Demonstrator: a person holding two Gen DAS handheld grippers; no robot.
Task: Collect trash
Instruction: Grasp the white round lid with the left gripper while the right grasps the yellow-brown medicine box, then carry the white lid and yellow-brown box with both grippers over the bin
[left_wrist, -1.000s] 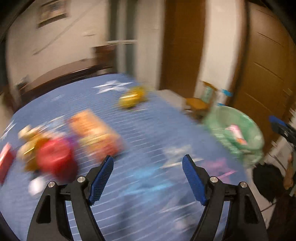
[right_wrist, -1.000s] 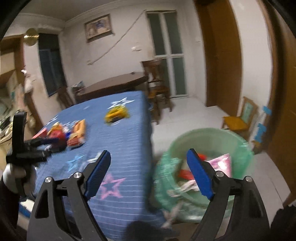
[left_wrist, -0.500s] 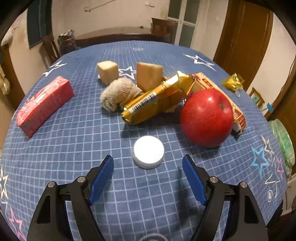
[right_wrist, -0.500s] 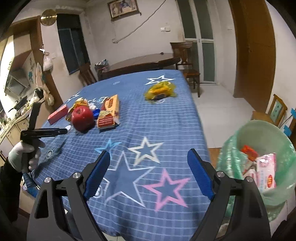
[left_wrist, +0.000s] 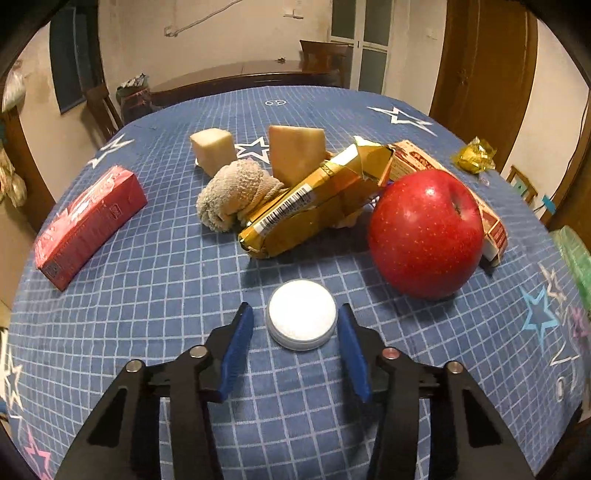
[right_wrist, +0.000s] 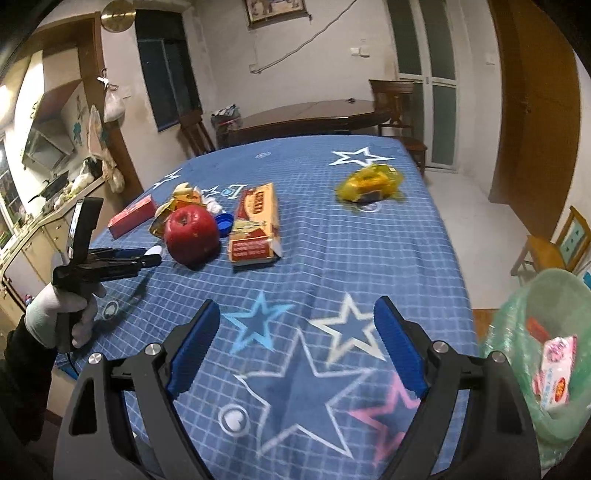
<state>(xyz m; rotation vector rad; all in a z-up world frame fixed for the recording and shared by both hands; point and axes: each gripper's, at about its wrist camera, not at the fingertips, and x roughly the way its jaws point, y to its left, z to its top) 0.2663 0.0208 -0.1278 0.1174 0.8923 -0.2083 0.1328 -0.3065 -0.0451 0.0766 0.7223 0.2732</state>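
We are in a home's dining room: ahead of the right jaws lies a table under a starred blue cloth (right_wrist: 332, 229), beyond it a wooden dining table (right_wrist: 310, 114) with chairs (right_wrist: 397, 103), a framed picture (right_wrist: 275, 11), and kitchen counters (right_wrist: 44, 229) far left.

Black left claw (left_wrist: 295, 321) and right claw (right_wrist: 295, 328), blue ribbed pads, silver screws; white glove (right_wrist: 59, 314), dark sleeve (right_wrist: 18, 369).
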